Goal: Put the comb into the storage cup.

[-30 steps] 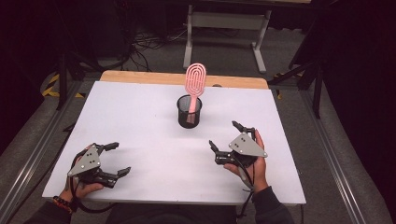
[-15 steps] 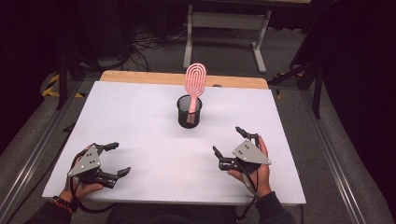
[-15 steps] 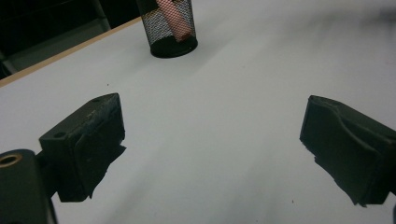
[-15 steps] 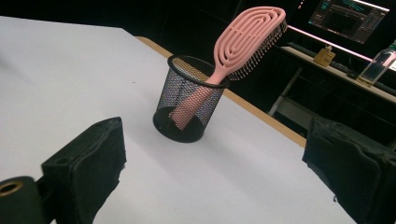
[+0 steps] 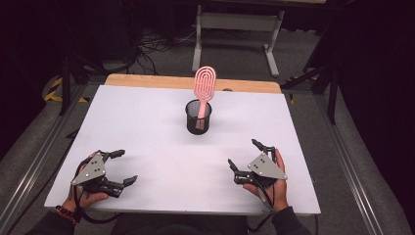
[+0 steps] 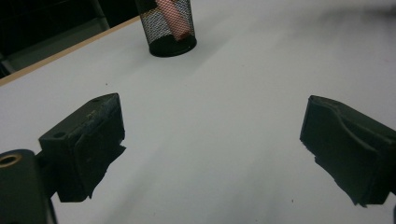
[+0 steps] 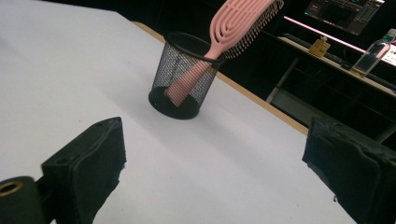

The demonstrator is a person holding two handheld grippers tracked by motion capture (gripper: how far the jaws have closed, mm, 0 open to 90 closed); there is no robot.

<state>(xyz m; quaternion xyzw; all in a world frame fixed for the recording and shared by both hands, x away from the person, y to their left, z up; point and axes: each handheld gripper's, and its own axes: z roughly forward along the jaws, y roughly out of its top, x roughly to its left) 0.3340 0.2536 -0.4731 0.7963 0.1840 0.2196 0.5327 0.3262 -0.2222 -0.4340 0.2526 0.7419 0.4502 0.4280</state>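
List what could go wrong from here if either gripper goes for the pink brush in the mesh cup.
The pink hairbrush leans handle-down in the black mesh cup, its head well above the rim, so a sideways pull might tip the light-looking cup. The right gripper and left gripper both rest open near the table's front edge, so either reach is long; a low approach may knock the cup first.

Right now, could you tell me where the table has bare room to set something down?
Bare white table lies on both sides of the mesh cup and between the left gripper and right gripper. It is crowded solely at the cup holding the pink brush.
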